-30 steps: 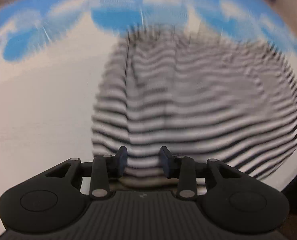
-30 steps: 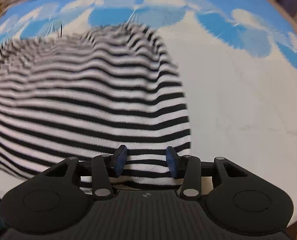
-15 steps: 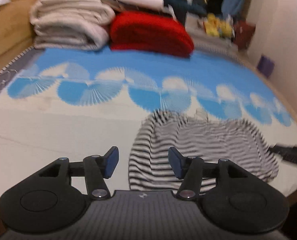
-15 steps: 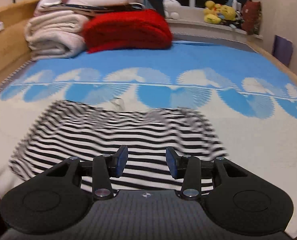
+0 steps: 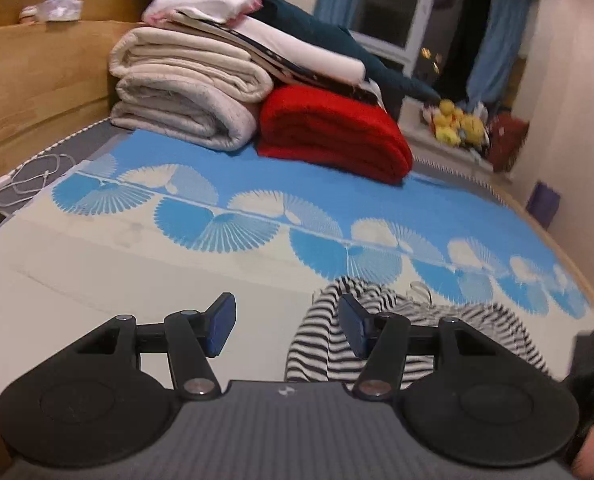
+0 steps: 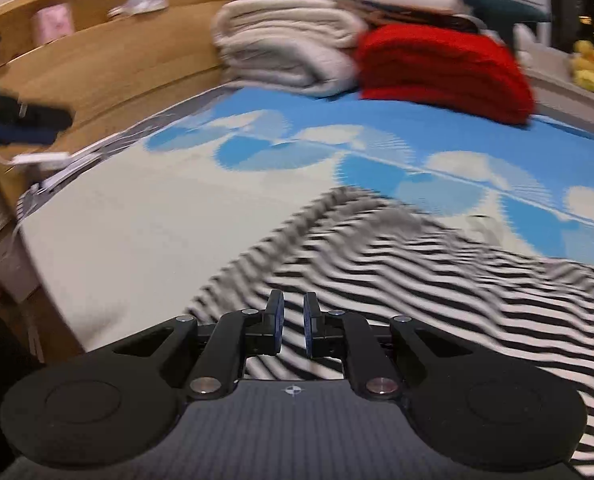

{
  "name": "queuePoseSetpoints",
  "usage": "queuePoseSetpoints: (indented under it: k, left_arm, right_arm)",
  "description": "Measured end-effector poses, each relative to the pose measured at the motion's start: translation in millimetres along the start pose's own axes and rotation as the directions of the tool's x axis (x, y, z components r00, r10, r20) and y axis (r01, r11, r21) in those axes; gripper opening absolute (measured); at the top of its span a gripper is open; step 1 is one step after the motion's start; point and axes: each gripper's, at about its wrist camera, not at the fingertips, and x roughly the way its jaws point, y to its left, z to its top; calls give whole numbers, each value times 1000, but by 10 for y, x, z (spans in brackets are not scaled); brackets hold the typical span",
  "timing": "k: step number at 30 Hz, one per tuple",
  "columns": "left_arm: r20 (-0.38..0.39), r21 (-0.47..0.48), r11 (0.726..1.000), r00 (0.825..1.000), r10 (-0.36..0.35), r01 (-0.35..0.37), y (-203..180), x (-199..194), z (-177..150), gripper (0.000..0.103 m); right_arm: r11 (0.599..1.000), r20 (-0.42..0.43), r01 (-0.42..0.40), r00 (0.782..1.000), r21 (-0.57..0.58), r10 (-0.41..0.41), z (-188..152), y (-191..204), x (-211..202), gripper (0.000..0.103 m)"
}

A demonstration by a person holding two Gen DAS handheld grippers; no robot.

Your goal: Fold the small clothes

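Black-and-white striped knit garment (image 5: 413, 336) lying crumpled on the bed's blue-and-cream fan-patterned cover (image 5: 257, 224), toward 4 o'clock in the left wrist view. Left gripper (image 5: 285, 330) spread wide and empty above the cover, right blue pad overlapping the garment's left edge in view. Right gripper (image 6: 291, 326) nearly closed, a narrow gap between the pads, nothing visibly pinched; blurred stripes (image 6: 437, 280) spreading from 6 to 3 o'clock beyond it. Folded cream blankets (image 5: 185, 96) and folded red blanket (image 5: 333, 132) stacked at 12 o'clock beside the wooden headboard (image 5: 37, 76).
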Motion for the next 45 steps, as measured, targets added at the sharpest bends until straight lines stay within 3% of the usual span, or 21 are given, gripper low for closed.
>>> queuePoseSetpoints:
  k: [5, 8, 13, 18, 22, 23, 24, 27, 35, 45]
  left_arm:
    - [-3, -54, 999, 1000, 3, -4, 210, -19, 55, 62]
    - [-3, -55, 998, 1000, 3, -3, 245, -17, 75, 62]
    - [-1, -55, 999, 1000, -1, 1, 241, -6, 83, 62]
    - [-4, -42, 999, 1000, -7, 7, 207, 2, 83, 62]
    - [-12, -32, 999, 1000, -2, 2, 219, 18, 86, 62]
    - [-14, -34, 999, 1000, 0, 0, 225, 19, 88, 62]
    - [-14, -36, 999, 1000, 0, -1, 235, 19, 89, 62]
    - [-16, -52, 999, 1000, -2, 1, 260, 30, 101, 62]
    - [-23, -36, 999, 999, -23, 22, 73, 124, 119, 62]
    - [-73, 10, 998, 995, -65, 66, -314, 365, 109, 62]
  right_arm:
    - [995, -50, -68, 997, -71, 65, -58, 362, 357, 12]
    - [989, -79, -77, 995, -128, 67, -132, 507, 535, 22]
    - [975, -113, -102, 990, -198, 81, -214, 665, 770, 24]
    - [970, -161, -133, 982, -203, 101, -231, 775, 1012, 46]
    - [956, -172, -87, 984, -281, 39, -295, 880, 1134, 43]
    - [956, -167, -80, 985, -281, 33, -292, 883, 1138, 36]
    - [959, -165, -64, 986, -277, 19, -279, 871, 1142, 22]
    - [980, -172, -70, 984, -188, 38, -196, 725, 1097, 8]
    - [997, -8, -72, 997, 8, 72, 144, 312, 515, 5]
    - [938, 159, -79, 987, 338, 26, 262, -690, -256, 4]
